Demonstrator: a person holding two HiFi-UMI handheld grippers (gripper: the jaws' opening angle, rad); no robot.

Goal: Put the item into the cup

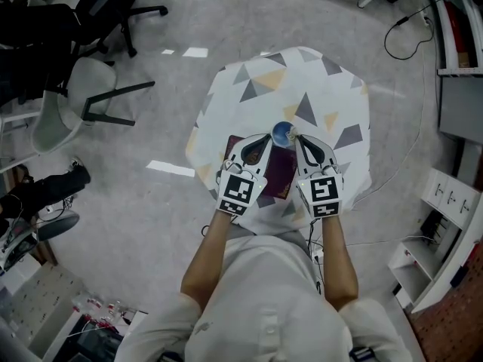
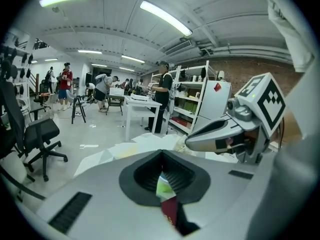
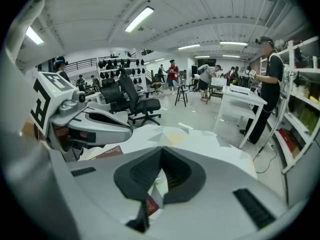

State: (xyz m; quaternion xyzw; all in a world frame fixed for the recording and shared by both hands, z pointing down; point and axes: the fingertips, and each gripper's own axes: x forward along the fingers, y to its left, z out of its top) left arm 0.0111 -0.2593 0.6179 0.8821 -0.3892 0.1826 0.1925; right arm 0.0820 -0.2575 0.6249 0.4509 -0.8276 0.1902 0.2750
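As left tongs [image 1: 266, 138] and right tongs [image 1: 297, 139] sit closed, empty | cup [image 1: 283, 132] between tips | step: likely pre-grasp | next: open, take item

White tablecloth [image 1: 332, 89] with grey and yellow triangles; maroon booklet [image 1: 281, 173]; bluish cup [image 1: 284, 133]

Black office chair [image 1: 113, 2] & white chair [image 1: 69, 104] are sitting left of the triangle-print table [image 1: 332, 96]. Black cable [image 1: 387, 44] is looping on the floor. Ppl are standing by white shelving [image 2: 192, 101] in the bkgd.
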